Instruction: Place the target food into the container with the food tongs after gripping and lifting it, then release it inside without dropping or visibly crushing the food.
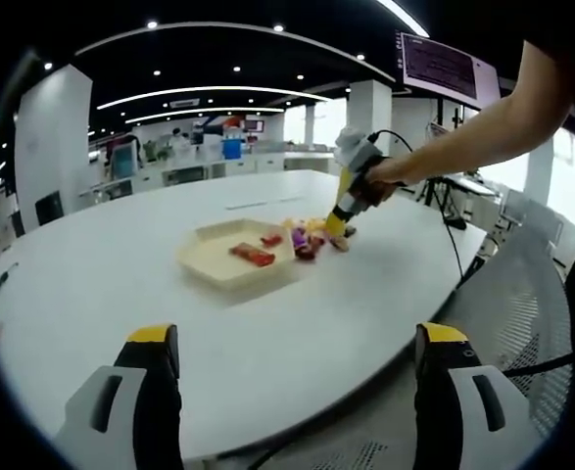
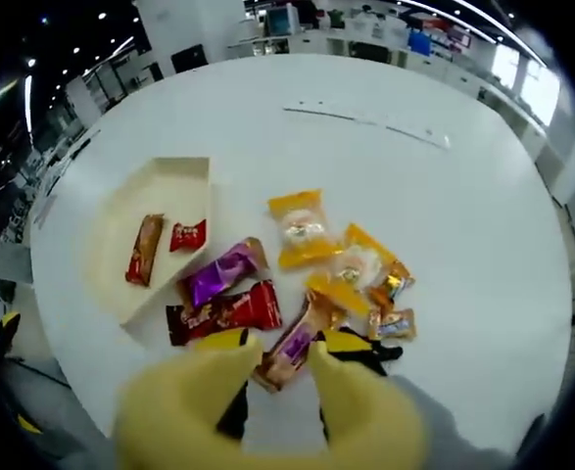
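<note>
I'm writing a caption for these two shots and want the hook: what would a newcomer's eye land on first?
The bright heap of wrapped snacks in yellow, purple and red on the white table, beside the pale tray that already holds two red packets. Next, the right tool, its yellow tips straddling a brown-and-purple packet at the heap's near edge.

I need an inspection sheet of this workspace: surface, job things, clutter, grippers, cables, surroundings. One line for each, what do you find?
Surface: white table, bare around the snacks.
Job's things: beige tray holding two red packets; loose wrapped snacks beside it.
Clutter: nothing seen.
Grippers: right gripper low over the pile, jaws around a brown-purple packet, closure unclear; left gripper open, away from the tray.
Cables: black cable trailing off the table edge.
Surroundings: open office, ceiling lights, wall screen.
</note>
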A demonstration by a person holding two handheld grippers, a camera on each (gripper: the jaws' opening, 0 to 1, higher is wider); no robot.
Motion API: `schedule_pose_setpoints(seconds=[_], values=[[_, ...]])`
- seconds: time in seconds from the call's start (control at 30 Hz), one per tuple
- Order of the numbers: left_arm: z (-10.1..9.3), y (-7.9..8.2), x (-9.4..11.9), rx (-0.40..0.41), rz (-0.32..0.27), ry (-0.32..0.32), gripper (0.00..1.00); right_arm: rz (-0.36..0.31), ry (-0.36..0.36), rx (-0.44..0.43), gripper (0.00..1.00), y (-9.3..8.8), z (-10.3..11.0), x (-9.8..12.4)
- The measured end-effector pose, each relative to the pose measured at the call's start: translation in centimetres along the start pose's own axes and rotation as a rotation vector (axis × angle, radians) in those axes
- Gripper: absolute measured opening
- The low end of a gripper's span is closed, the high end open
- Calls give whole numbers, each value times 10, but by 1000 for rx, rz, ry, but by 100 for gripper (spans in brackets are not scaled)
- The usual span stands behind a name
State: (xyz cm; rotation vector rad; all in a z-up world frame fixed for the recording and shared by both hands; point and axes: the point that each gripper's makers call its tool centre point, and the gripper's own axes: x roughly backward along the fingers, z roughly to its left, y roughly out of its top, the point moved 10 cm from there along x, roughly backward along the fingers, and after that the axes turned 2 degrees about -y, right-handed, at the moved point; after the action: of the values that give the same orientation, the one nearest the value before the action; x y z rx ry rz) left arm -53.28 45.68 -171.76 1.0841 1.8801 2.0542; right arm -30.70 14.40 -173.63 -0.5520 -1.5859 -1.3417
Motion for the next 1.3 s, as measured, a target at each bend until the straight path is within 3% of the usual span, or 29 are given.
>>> schedule_pose_setpoints(seconds=[0.6,1.3], values=[[1,1,0,-5,-9,3,97,21,-28,53,19,0,2,2],[-1,0,0,-11,-3,-2,94,14,-15,11,16,-4,-4,18]])
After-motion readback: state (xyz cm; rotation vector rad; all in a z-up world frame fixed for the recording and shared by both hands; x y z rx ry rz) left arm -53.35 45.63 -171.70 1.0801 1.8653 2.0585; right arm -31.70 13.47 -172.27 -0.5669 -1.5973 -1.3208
